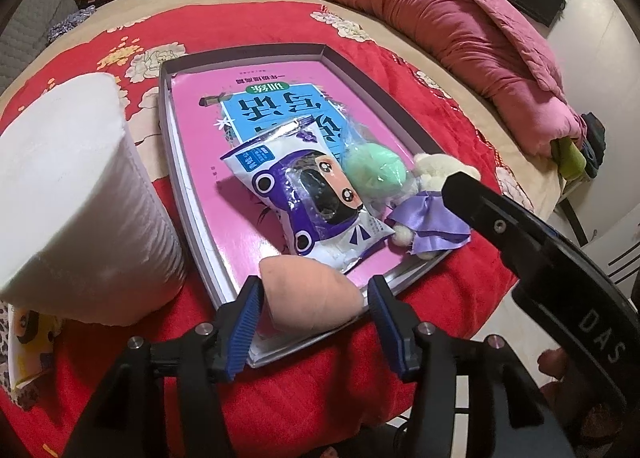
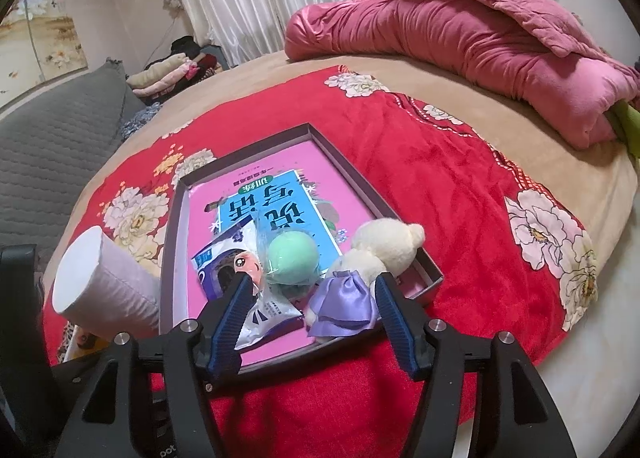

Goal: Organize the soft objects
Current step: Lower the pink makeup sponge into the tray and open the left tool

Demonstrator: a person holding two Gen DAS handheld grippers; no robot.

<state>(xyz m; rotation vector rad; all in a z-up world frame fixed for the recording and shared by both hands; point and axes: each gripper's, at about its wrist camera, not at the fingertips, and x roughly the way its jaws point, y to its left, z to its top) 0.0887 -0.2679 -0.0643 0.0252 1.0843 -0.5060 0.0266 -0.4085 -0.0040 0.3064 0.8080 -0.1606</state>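
**Both grippers open at near edge of tray; soft items inside**

Left gripper [image 1: 314, 298]: held low at the near rim of the grey tray [image 1: 166, 98], pointing forward across it. Jaws stand apart. A peach egg-shaped sponge [image 1: 310, 294] lies between them at the tray's near edge; contact with either blue pad cannot be confirmed.

Right gripper [image 2: 312, 292]: positioned to the right of the left one, also low at the tray's near side. Jaws apart, framing the plush bear [image 2: 376, 254] in its purple satin dress. No grip evident.

Tray contents: a pink book [image 1: 280, 82] covers the floor. On it lie a purple-and-white snack bag [image 1: 316, 202], a green ball [image 1: 374, 172] in clear wrap just beside it, and the bear at the right rim.

A white paper roll [image 1: 76, 194] stands left of the tray, outside it, on the red floral blanket [image 2: 432, 186]. A folded pink quilt [image 2: 480, 34] lies well apart at the far side.
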